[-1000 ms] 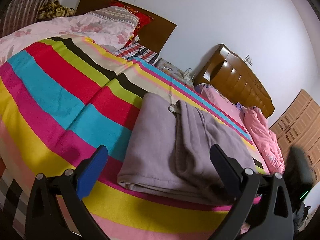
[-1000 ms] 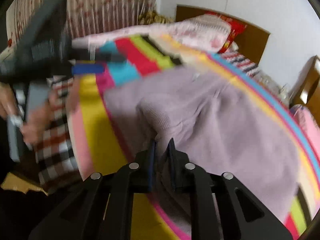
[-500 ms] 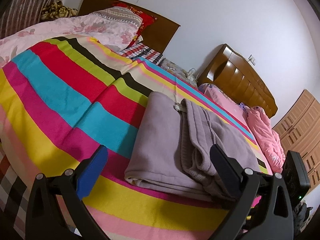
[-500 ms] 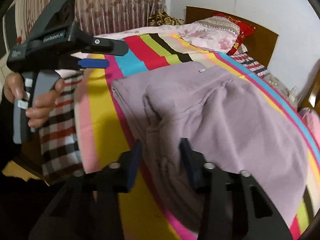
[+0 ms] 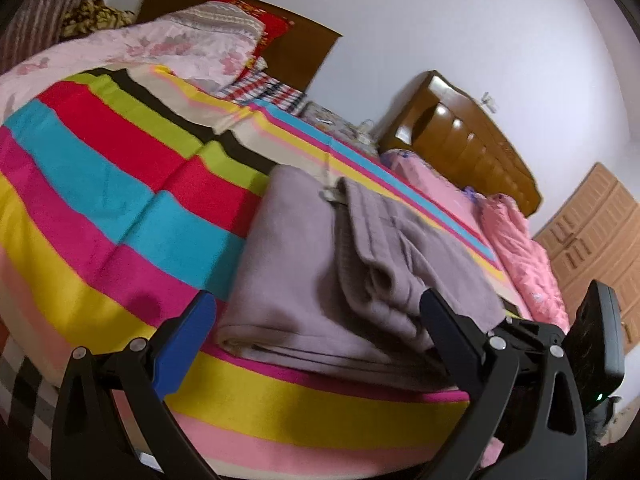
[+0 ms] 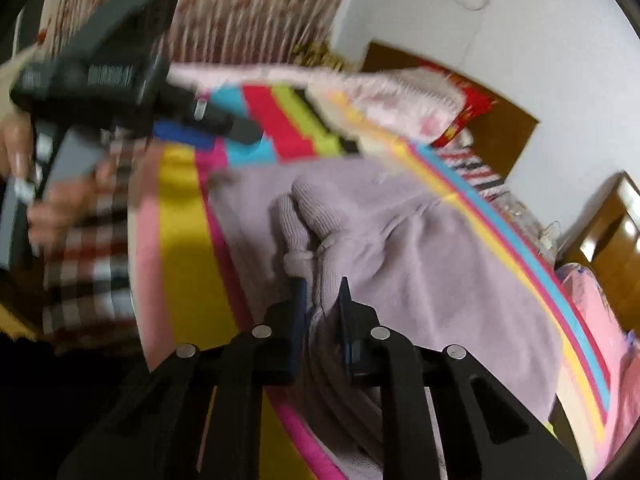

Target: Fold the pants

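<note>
— Pants (image 5: 320,272) lie folded near the bed's (image 5: 100,208) front edge, on the striped blanket. What worries you?

— The right gripper (image 6: 322,292) is clenched on the ribbed cuff (image 6: 308,224) alone. If it pulls, I judge the thin pinch may slip, or drag the upper layers askew and undo the fold.

— And the left gripper (image 5: 316,316)?

— Spread wide, grasping nothing, hovering just off the front edge.

— Changed from half a second ago?

— Then the right jaws stood apart around the cuff; now they have closed on it.
</note>
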`<action>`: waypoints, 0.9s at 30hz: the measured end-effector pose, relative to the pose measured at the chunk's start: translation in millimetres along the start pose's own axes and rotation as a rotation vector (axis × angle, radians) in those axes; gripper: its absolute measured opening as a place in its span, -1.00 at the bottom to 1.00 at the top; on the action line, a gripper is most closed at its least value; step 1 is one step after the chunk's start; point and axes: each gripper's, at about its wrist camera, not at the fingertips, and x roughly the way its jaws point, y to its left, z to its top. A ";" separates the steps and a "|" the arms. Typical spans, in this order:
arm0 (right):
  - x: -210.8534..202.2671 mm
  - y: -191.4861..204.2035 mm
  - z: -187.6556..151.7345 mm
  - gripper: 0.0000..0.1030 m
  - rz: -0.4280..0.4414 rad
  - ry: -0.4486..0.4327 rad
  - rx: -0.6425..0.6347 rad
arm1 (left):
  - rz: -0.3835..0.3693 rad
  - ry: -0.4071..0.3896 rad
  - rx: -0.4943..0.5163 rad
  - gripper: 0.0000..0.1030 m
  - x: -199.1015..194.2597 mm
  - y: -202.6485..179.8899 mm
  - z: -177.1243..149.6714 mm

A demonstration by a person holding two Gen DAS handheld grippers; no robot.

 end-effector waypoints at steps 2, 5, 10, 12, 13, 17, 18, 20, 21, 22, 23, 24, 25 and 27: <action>-11.6 -12.2 4.0 -0.73 0.013 -0.048 0.064 | -0.098 0.029 -0.035 0.96 2.2 -3.1 5.8; -18.2 -17.9 5.8 -0.73 -0.005 -0.083 0.084 | -0.262 0.109 -0.110 0.96 17.3 -6.8 17.3; -27.1 -15.8 2.4 -0.73 -0.039 -0.124 0.067 | -0.428 0.256 -0.167 0.97 54.0 -19.0 38.5; -30.5 -17.8 1.7 -0.73 -0.048 -0.140 0.070 | -0.461 0.314 -0.192 0.97 73.6 -19.4 43.5; -31.4 -16.6 1.6 -0.73 -0.053 -0.143 0.066 | -0.456 0.341 -0.229 0.96 84.5 -16.5 44.4; -28.0 -1.8 1.0 -0.73 -0.079 -0.127 0.003 | -0.499 0.470 -0.318 0.96 127.7 -16.8 50.0; -27.1 3.9 0.3 -0.73 -0.089 -0.120 -0.018 | -0.485 0.511 -0.306 0.96 138.7 -23.9 50.7; -19.5 13.8 -0.6 -0.73 -0.132 -0.096 -0.092 | -0.458 0.571 -0.246 0.95 154.4 -39.9 46.2; -15.9 19.4 -2.4 -0.73 -0.153 -0.085 -0.126 | -0.422 0.577 -0.242 0.74 158.6 -42.4 43.3; -13.6 24.5 -4.7 -0.73 -0.175 -0.076 -0.151 | -0.357 0.590 -0.219 0.23 163.2 -44.8 41.1; -10.0 29.5 -7.3 -0.71 -0.199 -0.062 -0.179 | -0.285 0.608 -0.155 0.05 167.7 -48.9 36.6; -5.0 34.0 -9.7 -0.71 -0.217 -0.033 -0.205 | -0.264 0.603 -0.123 -0.08 167.7 -49.6 34.8; -1.8 38.5 -12.1 -0.67 -0.227 -0.012 -0.229 | -0.263 0.596 -0.107 -0.18 166.6 -49.4 32.3; -1.3 42.1 -13.6 -0.52 -0.213 -0.003 -0.234 | -0.269 0.591 -0.085 -0.29 165.3 -48.1 30.3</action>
